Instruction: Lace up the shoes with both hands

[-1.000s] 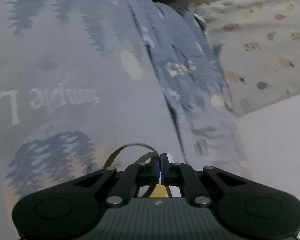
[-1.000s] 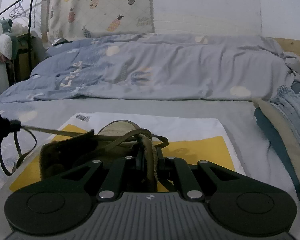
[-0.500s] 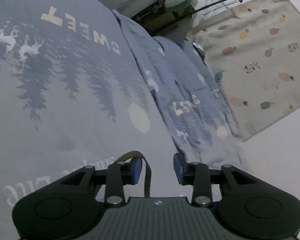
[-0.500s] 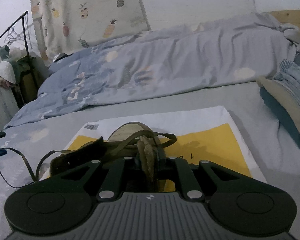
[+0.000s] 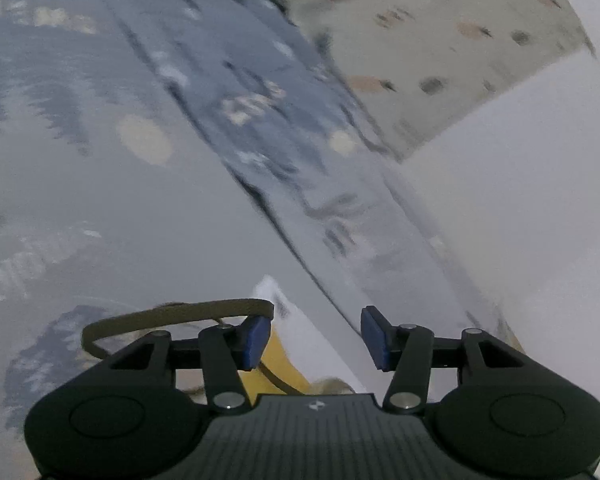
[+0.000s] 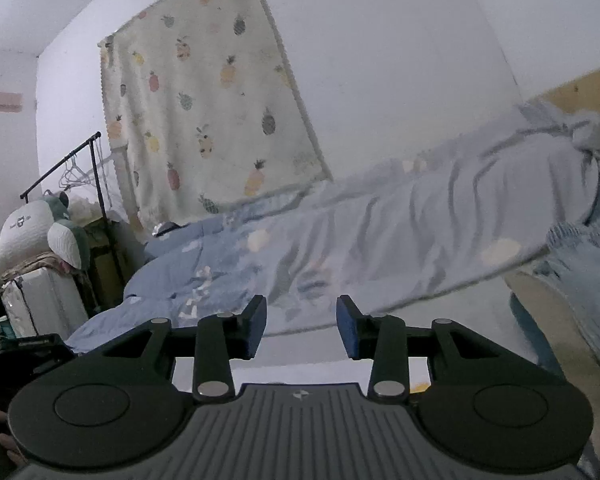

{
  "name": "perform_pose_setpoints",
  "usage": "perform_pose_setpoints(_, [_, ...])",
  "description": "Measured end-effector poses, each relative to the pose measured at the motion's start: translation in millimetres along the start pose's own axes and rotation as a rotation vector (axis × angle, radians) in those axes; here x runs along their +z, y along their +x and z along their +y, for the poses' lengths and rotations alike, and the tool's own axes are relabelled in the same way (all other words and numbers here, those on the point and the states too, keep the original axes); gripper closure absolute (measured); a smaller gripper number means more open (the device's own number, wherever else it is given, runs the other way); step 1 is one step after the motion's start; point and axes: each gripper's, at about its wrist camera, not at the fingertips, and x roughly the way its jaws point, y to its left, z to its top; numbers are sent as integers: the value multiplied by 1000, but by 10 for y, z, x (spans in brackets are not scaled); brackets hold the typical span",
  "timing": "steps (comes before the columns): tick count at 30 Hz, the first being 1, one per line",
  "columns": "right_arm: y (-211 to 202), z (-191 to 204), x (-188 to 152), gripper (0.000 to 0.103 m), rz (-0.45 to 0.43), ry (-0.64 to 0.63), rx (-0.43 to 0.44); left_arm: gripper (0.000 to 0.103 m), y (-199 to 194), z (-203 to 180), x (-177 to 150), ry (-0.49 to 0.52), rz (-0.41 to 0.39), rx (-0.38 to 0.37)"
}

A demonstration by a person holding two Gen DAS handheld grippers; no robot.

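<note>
2 grippers let go, lace slack on the left

both sets of jaws stand part open, having just been opening, and neither grips anything. left gripper [image 5: 314,334]: the brown lace [image 5: 172,312] loops over the outer side of its left pad [image 5: 256,338], draped and loose, not pinched; the gap between the pads is bare. the lace runs crosswise to the fingers, then drops back under the body toward the yellow-and-white sheet [image 5: 278,356] below. right gripper [image 6: 302,326]: nothing between the pads, only the blue duvet [image 6: 380,240] and pineapple curtain [image 6: 204,100] ahead. the shoe itself shows in neither view; judged to lie below and behind the fingertips, on the sheet.

left hand is nearer the lace, so a re-grab likely falls to it.

against 1 second ago: both were clamped, left on the lace, right at the shoe's tongue and laces; the right view now tips up and away.
</note>
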Motion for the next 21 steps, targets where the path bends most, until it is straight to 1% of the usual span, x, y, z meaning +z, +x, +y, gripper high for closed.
perform_pose_setpoints(2, [33,-173,-1,62,56,50,0,53,23,-96,-45,52,5,-11])
perform_pose_setpoints(3, [64,-261,-17,63,96,80,0,50,45,-117,-67,60,11,-12])
perform_pose_setpoints(6, [167,-447,-91,63,209,127,-53,49,127,-146,-140,57,33,-9])
perform_pose_setpoints(8, [231,-528,-149,63,292,124,-77,49,173,-139,-166,47,30,7])
perform_pose_setpoints(12, [313,-559,-348,63,432,64,-85,49,199,-140,-195,33,3,38])
perform_pose_setpoints(15, [318,-508,-495,66,490,-3,-55,49,234,-164,-223,28,8,34])
perform_pose_setpoints(17, [315,-436,-562,66,510,-43,-33,49,261,-190,-257,32,16,26])
perform_pose_setpoints(18, [314,-393,-594,66,524,-52,-20,49,279,-210,-281,41,22,22])
perform_pose_setpoints(19, [304,-371,-625,70,537,-54,-12,49,289,-223,-298,50,27,17])
perform_pose_setpoints(21, [291,-353,-685,70,557,-55,-3,49,301,-244,-325,64,36,8])
